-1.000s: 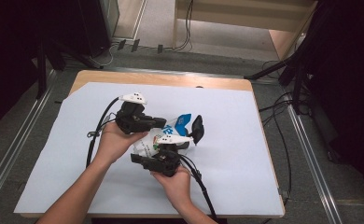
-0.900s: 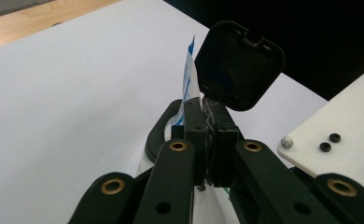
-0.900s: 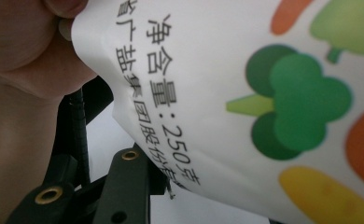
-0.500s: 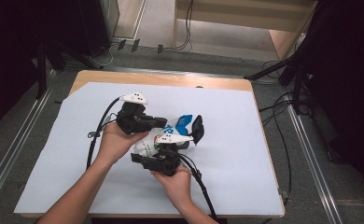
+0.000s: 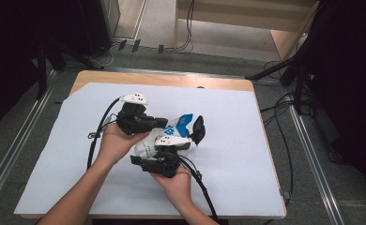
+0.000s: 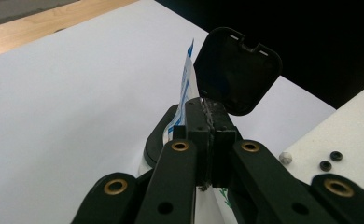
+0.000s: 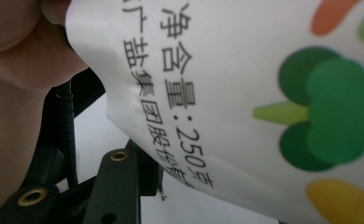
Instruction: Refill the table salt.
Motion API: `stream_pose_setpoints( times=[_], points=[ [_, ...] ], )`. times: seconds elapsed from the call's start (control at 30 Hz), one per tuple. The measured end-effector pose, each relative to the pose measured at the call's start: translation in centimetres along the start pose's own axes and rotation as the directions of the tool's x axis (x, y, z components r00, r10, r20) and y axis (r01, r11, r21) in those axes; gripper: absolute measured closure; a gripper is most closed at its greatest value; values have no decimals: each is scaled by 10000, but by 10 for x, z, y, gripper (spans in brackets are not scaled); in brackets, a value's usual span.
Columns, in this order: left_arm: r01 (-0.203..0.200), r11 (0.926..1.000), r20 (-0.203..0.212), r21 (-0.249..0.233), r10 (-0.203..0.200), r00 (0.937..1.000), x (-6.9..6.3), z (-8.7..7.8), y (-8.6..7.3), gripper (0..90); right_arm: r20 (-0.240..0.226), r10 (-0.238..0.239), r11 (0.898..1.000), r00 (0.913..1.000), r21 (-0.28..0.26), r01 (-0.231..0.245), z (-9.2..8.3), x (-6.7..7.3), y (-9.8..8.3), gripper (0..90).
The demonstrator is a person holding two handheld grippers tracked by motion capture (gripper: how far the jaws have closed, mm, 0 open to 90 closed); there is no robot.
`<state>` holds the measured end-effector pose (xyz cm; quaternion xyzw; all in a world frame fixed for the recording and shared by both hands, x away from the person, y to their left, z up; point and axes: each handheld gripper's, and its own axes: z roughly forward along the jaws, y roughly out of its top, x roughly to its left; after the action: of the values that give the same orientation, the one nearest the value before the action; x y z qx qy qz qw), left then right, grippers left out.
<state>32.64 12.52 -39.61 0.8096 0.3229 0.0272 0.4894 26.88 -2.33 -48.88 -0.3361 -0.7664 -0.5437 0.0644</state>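
1. Pouch [image 5: 171,136], white and blue with an open black flip cap [image 5: 198,130], held above the worktop [image 5: 247,154] at centre frame
2. Left hand-held gripper [image 6: 203,123] clamped together on the pouch's thin top edge beside the cap
3. Right hand-held gripper [image 5: 164,152]: jaws just been opening, pouch body against them; grip cannot be told
4. Judged soft, limp, slick film; contents shift. Best hold: stiff seam or cap collar

You've got a white sheet [image 5: 247,154] covering most of the wooden surface [image 5: 162,78], with bare wood along the far edge. Grey floor [image 5: 312,154] all around, metal rails [image 5: 12,150] either side, cables [image 5: 275,110] trailing off right.
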Motion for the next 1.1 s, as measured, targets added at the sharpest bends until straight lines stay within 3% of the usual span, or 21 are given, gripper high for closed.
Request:
stream_pose_setpoints(
  times=[0.33, 0.8, 1.1],
  points=[
    [-11, 10000, 22, -70, 11, 10000, 0, -1, 0, 900, 11, 137, 9999, 9999, -16, -137, -2, -2, 0, 620],
    [-31, 9999, 233, 160, 27, 9997, 2, 3, -1, 850, -146, 421, 9991, 9990, -82, -422, -4, -1, 1, 622],
    [-26, 10000, 156, -2, 26, 9999, 2, 3, -1, 843, -188, 459, 9988, 9988, -155, -462, -5, -1, 3, 614]
  ],
)
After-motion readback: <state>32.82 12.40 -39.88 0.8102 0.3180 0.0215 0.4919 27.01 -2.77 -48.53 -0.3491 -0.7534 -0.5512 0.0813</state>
